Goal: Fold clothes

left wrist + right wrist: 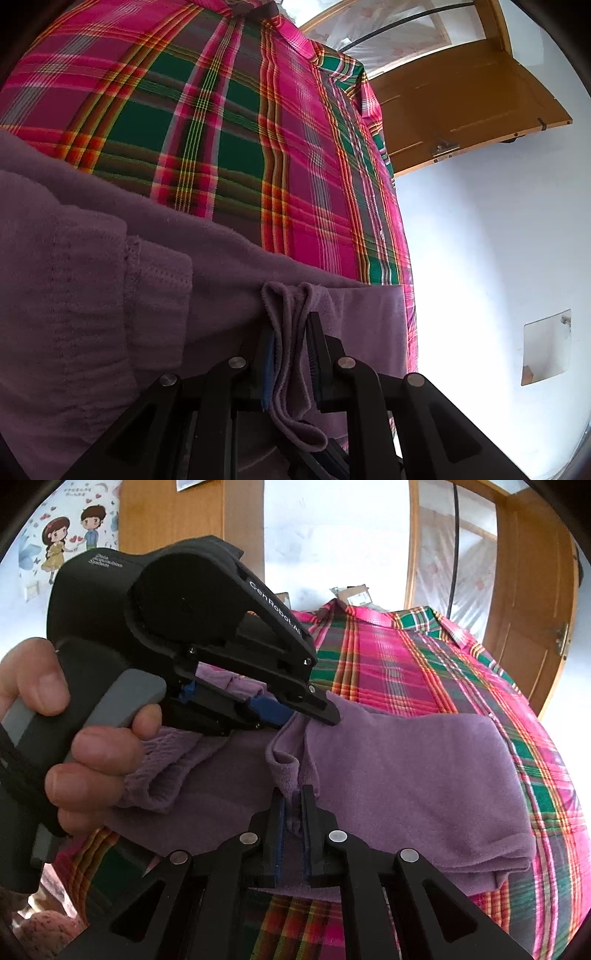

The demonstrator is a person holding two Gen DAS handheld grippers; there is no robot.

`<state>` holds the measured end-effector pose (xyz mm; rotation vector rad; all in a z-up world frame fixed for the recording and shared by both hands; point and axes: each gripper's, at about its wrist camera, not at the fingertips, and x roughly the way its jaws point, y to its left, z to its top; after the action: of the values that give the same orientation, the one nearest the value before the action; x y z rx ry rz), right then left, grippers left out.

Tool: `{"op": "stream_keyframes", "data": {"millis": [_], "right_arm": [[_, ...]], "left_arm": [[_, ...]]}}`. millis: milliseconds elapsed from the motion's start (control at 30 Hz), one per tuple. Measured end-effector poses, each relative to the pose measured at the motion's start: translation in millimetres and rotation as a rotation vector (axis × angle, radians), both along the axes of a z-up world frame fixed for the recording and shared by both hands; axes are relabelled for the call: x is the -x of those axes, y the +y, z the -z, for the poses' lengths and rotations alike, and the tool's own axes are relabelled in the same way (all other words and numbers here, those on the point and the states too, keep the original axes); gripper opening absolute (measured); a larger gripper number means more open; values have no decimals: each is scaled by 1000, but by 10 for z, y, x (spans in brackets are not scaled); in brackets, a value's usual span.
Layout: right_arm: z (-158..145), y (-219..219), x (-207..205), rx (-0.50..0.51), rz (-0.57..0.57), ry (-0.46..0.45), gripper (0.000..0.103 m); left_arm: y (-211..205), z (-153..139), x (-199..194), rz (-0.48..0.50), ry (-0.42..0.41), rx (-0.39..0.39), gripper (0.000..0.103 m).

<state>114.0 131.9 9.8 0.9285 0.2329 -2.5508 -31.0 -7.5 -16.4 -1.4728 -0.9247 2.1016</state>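
A purple fleece garment lies on a pink, green and orange plaid cloth. My right gripper is shut on a bunched fold of its edge at the bottom of the right wrist view. My left gripper, held in a person's hand, pinches the same garment a little farther back. In the left wrist view the left gripper is shut on a doubled fold of the purple garment, whose ribbed cuff lies to the left on the plaid cloth.
A wooden door and a white wall stand beyond the plaid surface's right edge. The right wrist view shows a wooden door frame, a cartoon wall sticker at top left, and a box at the far edge.
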Motion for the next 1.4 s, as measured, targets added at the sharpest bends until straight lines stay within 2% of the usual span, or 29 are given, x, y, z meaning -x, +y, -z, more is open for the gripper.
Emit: {"op": "stream_keyframes", "data": {"millis": [100, 200, 267, 300, 467, 600, 700, 867, 1067, 1200, 1333, 1367, 1400], "right_arm": [[-30, 26, -15, -4, -6, -6, 12], [-91, 147, -77, 28, -3, 1, 18], [-171, 281, -155, 51, 17, 31, 19], [-211, 357, -187, 57, 32, 51, 21], [-344, 833, -264, 61, 172, 111, 27], [-319, 1211, -228, 67, 296, 102, 27], [-280, 1453, -209, 77, 366, 88, 27], [-224, 1632, -264, 88, 425, 66, 27], [-155, 1611, -270, 112, 409, 48, 27], [-153, 1594, -296, 124, 388, 56, 27], [-114, 1605, -307, 133, 379, 47, 27], [-102, 1607, -307, 133, 377, 44, 27], [-90, 1609, -308, 133, 374, 41, 27]], "left_arm": [[12, 19, 28, -6, -12, -10, 15], [47, 30, 64, -11, -25, -13, 15], [71, 5, 35, -5, -24, -4, 15], [-11, -16, -99, -5, -25, -7, 15], [129, 21, -34, 30, -44, 8, 19], [184, 0, -42, 41, -58, 15, 25], [202, -5, -51, 42, -61, 24, 25], [200, -31, -98, 29, -57, 54, 25], [198, -62, -154, 13, -52, 90, 25], [255, -116, -211, 22, -29, 150, 25], [210, -95, -198, 16, -63, 101, 25], [216, -95, -190, 25, -66, 87, 22], [222, -96, -182, 35, -69, 73, 14]]}}
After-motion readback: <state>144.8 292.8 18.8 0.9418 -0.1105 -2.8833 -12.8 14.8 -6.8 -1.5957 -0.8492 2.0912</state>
